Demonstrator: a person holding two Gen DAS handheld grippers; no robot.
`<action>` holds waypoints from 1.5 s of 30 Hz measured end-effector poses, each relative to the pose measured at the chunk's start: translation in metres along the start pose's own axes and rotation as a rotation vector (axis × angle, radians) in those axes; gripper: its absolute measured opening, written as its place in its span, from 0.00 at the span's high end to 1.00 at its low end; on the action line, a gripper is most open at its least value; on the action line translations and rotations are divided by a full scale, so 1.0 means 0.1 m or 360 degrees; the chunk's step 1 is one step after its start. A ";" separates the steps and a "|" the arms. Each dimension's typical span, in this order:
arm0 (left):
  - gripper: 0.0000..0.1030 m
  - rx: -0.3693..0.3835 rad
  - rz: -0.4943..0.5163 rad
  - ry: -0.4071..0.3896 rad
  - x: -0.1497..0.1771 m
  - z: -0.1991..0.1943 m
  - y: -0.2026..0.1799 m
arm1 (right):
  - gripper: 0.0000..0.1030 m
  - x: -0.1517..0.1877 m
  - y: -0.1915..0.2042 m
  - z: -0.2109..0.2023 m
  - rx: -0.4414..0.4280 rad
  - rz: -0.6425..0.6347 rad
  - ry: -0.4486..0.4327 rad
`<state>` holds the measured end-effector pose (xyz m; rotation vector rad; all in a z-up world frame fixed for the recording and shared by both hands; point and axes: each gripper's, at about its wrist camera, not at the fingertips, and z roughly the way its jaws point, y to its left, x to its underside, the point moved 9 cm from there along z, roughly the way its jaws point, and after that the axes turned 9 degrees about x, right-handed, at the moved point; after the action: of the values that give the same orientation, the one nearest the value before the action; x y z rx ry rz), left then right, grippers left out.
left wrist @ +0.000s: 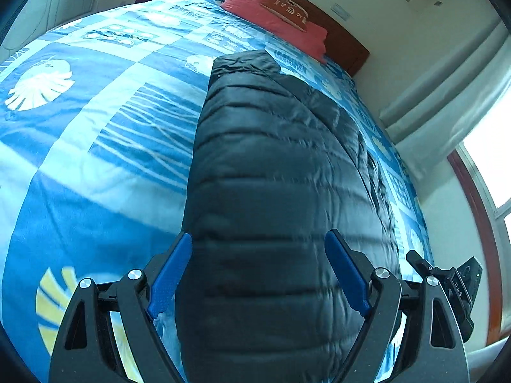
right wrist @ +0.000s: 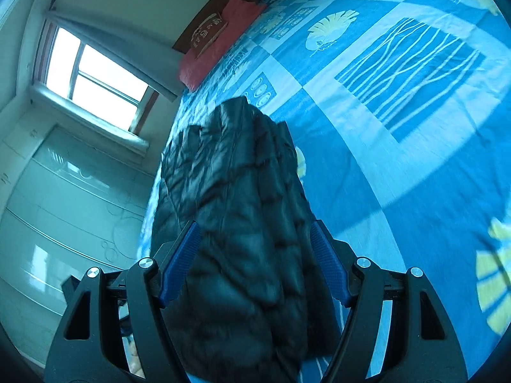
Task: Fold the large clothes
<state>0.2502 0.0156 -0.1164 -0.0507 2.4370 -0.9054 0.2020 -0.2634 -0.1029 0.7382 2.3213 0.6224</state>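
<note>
A dark quilted puffer jacket (left wrist: 274,166) lies folded lengthwise on the blue patterned bedspread (left wrist: 95,127). My left gripper (left wrist: 258,249) is open, its blue fingers (left wrist: 172,271) straddling the near end of the jacket. In the right wrist view the jacket (right wrist: 236,207) looks bunched and glossy. My right gripper (right wrist: 255,239) is open too, its blue fingers (right wrist: 329,261) on either side of the jacket's near end. Whether the pads touch the fabric I cannot tell.
A red pillow (left wrist: 278,16) with a brown cushion lies at the wooden headboard (left wrist: 338,28). A window with curtains (right wrist: 92,76) and a glossy wardrobe (right wrist: 64,198) stand beside the bed. The other gripper's body (left wrist: 447,281) shows at the right.
</note>
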 end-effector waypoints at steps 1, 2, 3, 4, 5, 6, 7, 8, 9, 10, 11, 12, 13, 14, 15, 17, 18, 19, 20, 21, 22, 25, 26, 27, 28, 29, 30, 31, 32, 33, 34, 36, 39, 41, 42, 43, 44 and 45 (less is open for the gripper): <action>0.18 -0.0010 0.0011 -0.0002 0.03 -0.03 -0.01 | 0.31 0.05 0.00 -0.05 0.0028 -0.0025 -0.0009; 0.18 -0.0021 0.0024 -0.0007 0.07 -0.07 -0.03 | 0.31 0.09 0.00 -0.10 0.0056 -0.0056 -0.0023; 0.18 -0.0030 0.0036 -0.0012 0.09 -0.09 -0.04 | 0.31 0.12 0.00 -0.15 0.0078 -0.0080 -0.0035; 0.18 -0.0046 0.0057 -0.0023 0.14 -0.15 -0.07 | 0.31 0.16 0.01 -0.21 0.0102 -0.0110 -0.0053; 0.18 -0.0064 0.0075 -0.0035 0.17 -0.19 -0.08 | 0.31 0.19 0.02 -0.25 0.0121 -0.0133 -0.0065; 0.18 -0.0083 0.0094 -0.0046 0.20 -0.24 -0.10 | 0.31 0.23 0.03 -0.31 0.0156 -0.0170 -0.0083; 0.18 -0.0107 0.0117 -0.0061 0.25 -0.31 -0.12 | 0.31 0.25 0.05 -0.36 0.0183 -0.0204 -0.0098; 0.18 -0.0128 0.0138 -0.0076 0.29 -0.37 -0.15 | 0.31 0.29 0.06 -0.42 0.0214 -0.0242 -0.0118; 0.18 -0.0148 0.0157 -0.0085 0.33 -0.43 -0.17 | 0.31 0.33 0.08 -0.48 0.0248 -0.0286 -0.0143; 0.18 -0.0161 0.0170 -0.0092 0.36 -0.46 -0.18 | 0.31 0.36 0.10 -0.52 0.0274 -0.0319 -0.0162; 0.18 -0.0177 0.0186 -0.0100 0.40 -0.51 -0.19 | 0.31 0.38 0.11 -0.55 0.0298 -0.0348 -0.0177; 0.18 -0.0207 0.0203 -0.0106 0.44 -0.56 -0.20 | 0.31 0.42 0.12 -0.59 0.0333 -0.0382 -0.0194; 0.18 -0.0226 0.0214 -0.0111 0.48 -0.60 -0.22 | 0.31 0.45 0.13 -0.62 0.0353 -0.0404 -0.0204; 0.18 -0.0242 0.0228 -0.0118 0.52 -0.64 -0.24 | 0.31 0.47 0.14 -0.64 0.0368 -0.0426 -0.0212; 0.18 -0.0264 0.0246 -0.0128 0.55 -0.69 -0.26 | 0.30 0.52 0.15 -0.67 0.0396 -0.0459 -0.0223; 0.18 -0.0293 0.0282 -0.0139 0.59 -0.76 -0.31 | 0.29 0.57 0.16 -0.71 0.0436 -0.0499 -0.0233; 0.18 -0.0304 0.0302 -0.0148 0.61 -0.79 -0.35 | 0.29 0.59 0.17 -0.73 0.0453 -0.0513 -0.0241; 0.18 -0.0321 0.0322 -0.0160 0.63 -0.84 -0.38 | 0.29 0.61 0.18 -0.76 0.0461 -0.0522 -0.0251; 0.18 -0.0334 0.0334 -0.0171 0.63 -0.85 -0.41 | 0.29 0.63 0.20 -0.79 0.0468 -0.0529 -0.0260; 0.18 -0.0347 0.0349 -0.0185 0.63 -0.89 -0.43 | 0.29 0.65 0.22 -0.82 0.0480 -0.0542 -0.0273; 0.18 -0.0366 0.0368 -0.0205 0.63 -0.94 -0.47 | 0.26 0.67 0.25 -0.87 0.0490 -0.0554 -0.0286; 0.18 -0.0401 0.0424 -0.0256 0.62 -1.06 -0.56 | 0.23 0.68 0.37 -0.99 0.0512 -0.0606 -0.0349; 0.18 -0.0407 0.0440 -0.0266 0.62 -1.09 -0.59 | 0.23 0.68 0.43 -1.05 0.0523 -0.0641 -0.0378; 0.18 -0.0415 0.0454 -0.0277 0.61 -1.12 -0.61 | 0.22 0.69 0.48 -1.08 0.0542 -0.0672 -0.0401; 0.18 -0.0425 0.0470 -0.0289 0.62 -1.16 -0.63 | 0.22 0.70 0.53 -1.12 0.0553 -0.0703 -0.0420; 0.18 -0.0437 0.0481 -0.0294 0.62 -1.18 -0.65 | 0.22 0.71 0.56 -1.15 0.0558 -0.0723 -0.0433; 0.18 -0.0453 0.0488 -0.0297 0.63 -1.21 -0.67 | 0.22 0.72 0.61 -1.19 0.0568 -0.0752 -0.0455; 0.18 -0.0464 0.0491 -0.0302 0.65 -1.22 -0.68 | 0.22 0.74 0.66 -1.23 0.0579 -0.0779 -0.0481; 0.18 -0.0468 0.0493 -0.0307 0.65 -1.24 -0.69 | 0.22 0.76 0.71 -1.27 0.0584 -0.0806 -0.0505; 0.18 -0.0469 0.0498 -0.0315 0.66 -1.26 -0.71 | 0.21 0.76 0.75 -1.30 0.0583 -0.0820 -0.0516; 0.18 -0.0470 0.0501 -0.0324 0.66 -1.29 -0.72 | 0.21 0.78 0.79 -1.33 0.0582 -0.0834 -0.0527; 0.18 -0.0474 0.0506 -0.0340 0.66 -1.33 -0.74 | 0.21 0.81 0.85 -1.37 0.0583 -0.0861 -0.0542; 0.18 -0.0480 0.0516 -0.0366 0.65 -1.38 -0.77 | 0.20 0.84 0.92 -1.40 0.0599 -0.0904 -0.0569; 0.18 -0.0480 0.0520 -0.0380 0.66 -1.41 -0.79 | 0.20 0.86 0.94 -1.41 0.0607 -0.0919 -0.0575; 0.18 -0.0477 0.0520 -0.0384 0.66 -1.42 -0.80 | 0.20 0.87 0.94 -1.40 0.0607 -0.0922 -0.0571; 0.18 -0.0477 0.0520 -0.0387 0.66 -1.43 -0.80 | 0.20 0.88 0.94 -1.40 0.0606 -0.0924 -0.0569; 0.18 -0.0476 0.0521 -0.0389 0.67 -1.44 -0.80 | 0.20 0.89 0.94 -1.39 0.0608 -0.0926 -0.0569; 0.18 -0.0474 0.0521 -0.0388 0.67 -1.44 -0.80 | 0.20 0.89 0.94 -1.39 0.0613 -0.0930 -0.0568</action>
<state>0.1096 0.0251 -0.0071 0.1209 2.2428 -0.3666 0.0825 -0.1710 0.0124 0.2637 2.1766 -0.2067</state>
